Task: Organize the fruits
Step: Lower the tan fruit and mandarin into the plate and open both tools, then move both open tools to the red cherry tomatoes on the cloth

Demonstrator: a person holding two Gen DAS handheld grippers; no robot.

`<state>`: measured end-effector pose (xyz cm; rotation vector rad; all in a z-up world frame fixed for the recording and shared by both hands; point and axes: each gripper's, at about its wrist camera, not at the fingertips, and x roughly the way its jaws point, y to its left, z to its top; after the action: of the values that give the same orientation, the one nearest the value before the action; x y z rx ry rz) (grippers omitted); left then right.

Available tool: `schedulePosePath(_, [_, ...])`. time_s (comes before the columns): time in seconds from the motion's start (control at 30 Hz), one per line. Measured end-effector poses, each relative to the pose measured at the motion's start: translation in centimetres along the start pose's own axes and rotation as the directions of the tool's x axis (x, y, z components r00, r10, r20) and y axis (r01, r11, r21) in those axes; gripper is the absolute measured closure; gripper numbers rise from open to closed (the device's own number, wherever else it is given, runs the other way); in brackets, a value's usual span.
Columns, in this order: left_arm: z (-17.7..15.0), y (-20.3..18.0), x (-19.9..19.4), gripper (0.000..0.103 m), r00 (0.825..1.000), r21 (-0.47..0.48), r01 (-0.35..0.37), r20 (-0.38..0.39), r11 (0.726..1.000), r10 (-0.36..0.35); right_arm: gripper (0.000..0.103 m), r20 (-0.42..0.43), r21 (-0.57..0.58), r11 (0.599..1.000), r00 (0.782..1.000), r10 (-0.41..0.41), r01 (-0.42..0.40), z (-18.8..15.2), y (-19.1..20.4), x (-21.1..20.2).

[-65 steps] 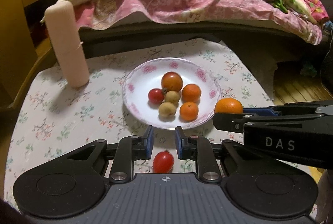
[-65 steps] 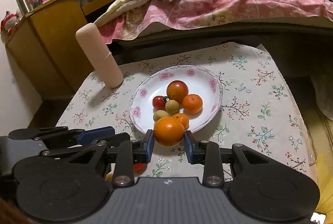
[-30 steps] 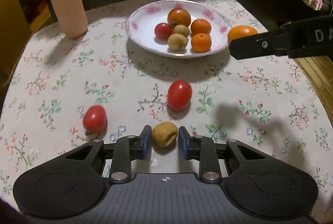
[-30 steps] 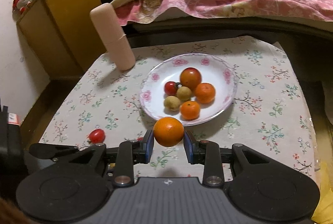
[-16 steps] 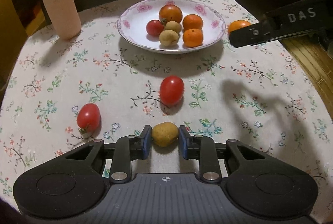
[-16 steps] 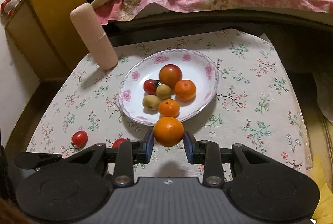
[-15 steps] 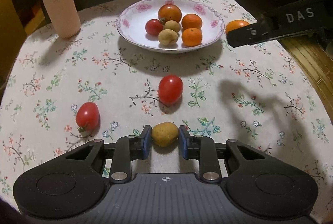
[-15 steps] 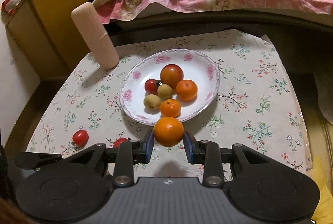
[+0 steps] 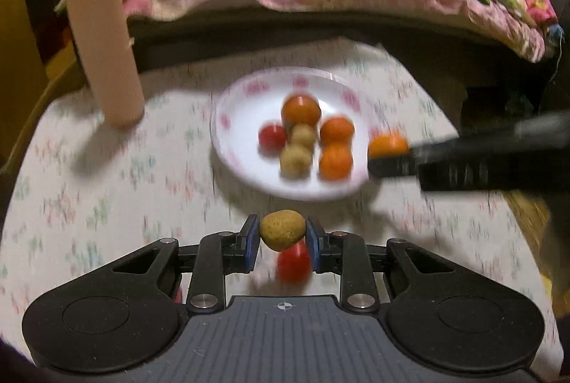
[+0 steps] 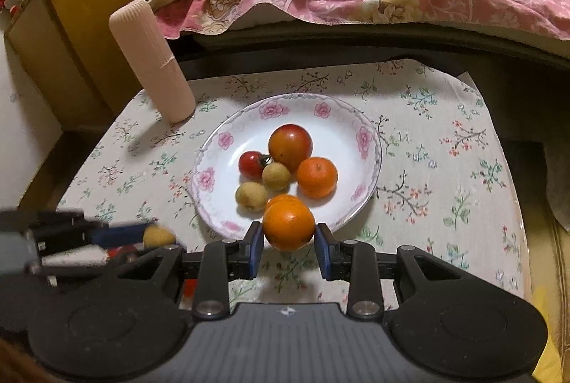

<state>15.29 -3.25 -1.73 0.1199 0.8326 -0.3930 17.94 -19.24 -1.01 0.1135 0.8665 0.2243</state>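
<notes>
Left claw [image 9: 282, 237]: closed on a small tan, rough-skinned round fruit [image 9: 282, 230], pinched between the blue pads, lifted clear of the floral-cloth tabletop [image 9: 107, 198].
Right claw [image 10: 288, 242]: closed on a round glossy orange [image 10: 288, 225], held just over the near rim of the white flower-rimmed plate [image 10: 213, 176].
Key relation: plate lies straight ahead of both claws; the right claw is nearer, its orange already overlapping the rim, while the left claw's tan fruit sits short of the rim with bare cloth between. Both fruits are roundish, so no long axis matters.
Plate contents: five or six pieces grouped mid-plate, a large red-orange tomato [image 10: 290, 147] at the back; free space looks widest on the left and far side.
Left behind: a red cherry tomato [image 9: 293, 262] on the cloth below the left claw.
Change from half a second ago: the tan fruit was resting on the cloth between the pads; now it is raised and the left view is streaked with motion blur, plate closer ahead. Right claw barely shifted.
Judgement: right drops first, left follows.
</notes>
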Motion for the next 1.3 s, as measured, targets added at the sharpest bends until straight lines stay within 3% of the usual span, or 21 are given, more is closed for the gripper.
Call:
schedulePosePath(0.23, [3.3, 0.3, 2.8, 0.068, 1.0, -0.016, 0.001, 0.023, 1.0, -0.001, 0.069, 0.0, -0.002, 1.0, 1.0, -0.004, 0.004, 2.0, -0.6, 1.8])
schedulePosePath(0.5, [4.0, 0.6, 4.5, 0.066, 1.0, -0.035, -0.006, 0.009, 0.999, 0.006, 0.069, -0.021, 0.017, 1.0, 1.0, 0.008, -0.007, 2.9, -1.8, 3.5])
schedulePosePath(0.63, [4.2, 0.7, 4.4, 0.063, 1.0, -0.044, -0.008, 0.014, 0.999, 0.008, 0.069, -0.006, 0.036, 0.999, 1.0, 0.017, -0.017, 3.1, -1.9, 3.5])
schedulePosePath(0.9, [4.7, 1.6, 2.9, 0.048, 0.999, -0.077, -0.008, 0.05, 0.997, 0.012, 0.069, 0.037, 0.07, 0.997, 0.999, 0.019, -0.022, 3.6, -2.4, 2.1])
schedulePosePath(1.3, [4.2, 2.5, 1.5, 0.044, 0.998, -0.094, -0.002, 0.058, 0.996, 0.008, 0.069, 0.039, 0.074, 0.996, 0.998, 0.042, -0.044, 3.0, -1.7, 0.5])
